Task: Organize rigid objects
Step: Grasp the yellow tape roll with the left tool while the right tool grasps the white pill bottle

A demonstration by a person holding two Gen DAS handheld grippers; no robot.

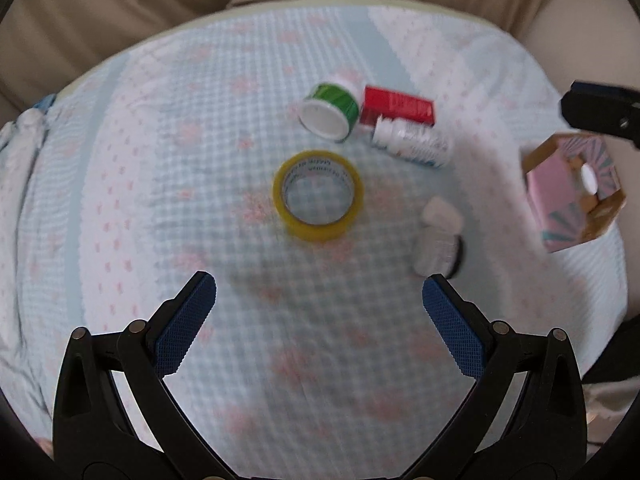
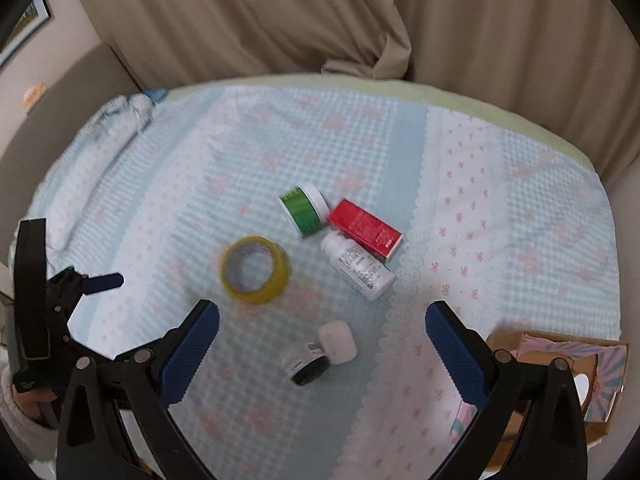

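A yellow tape roll [image 1: 319,195] [image 2: 256,269] lies flat on the checked cloth. Behind it lie a green tape roll [image 1: 330,112] [image 2: 304,210], a red box [image 1: 397,106] [image 2: 365,228] and a white pill bottle [image 1: 412,142] [image 2: 357,266]. A small white case [image 1: 442,213] [image 2: 338,341] and a black-lidded jar [image 1: 438,254] [image 2: 306,364] lie nearer. My left gripper [image 1: 319,298] is open and empty above the cloth, in front of the yellow roll. My right gripper [image 2: 322,322] is open and empty, over the case and jar.
A pink and gold cardboard box [image 1: 574,190] [image 2: 560,376] stands at the cloth's right edge. Beige curtains [image 2: 280,16] hang behind the table. A bunched fold of cloth [image 2: 120,116] lies at the far left corner. The other gripper shows at each view's side [image 1: 600,112] [image 2: 60,300].
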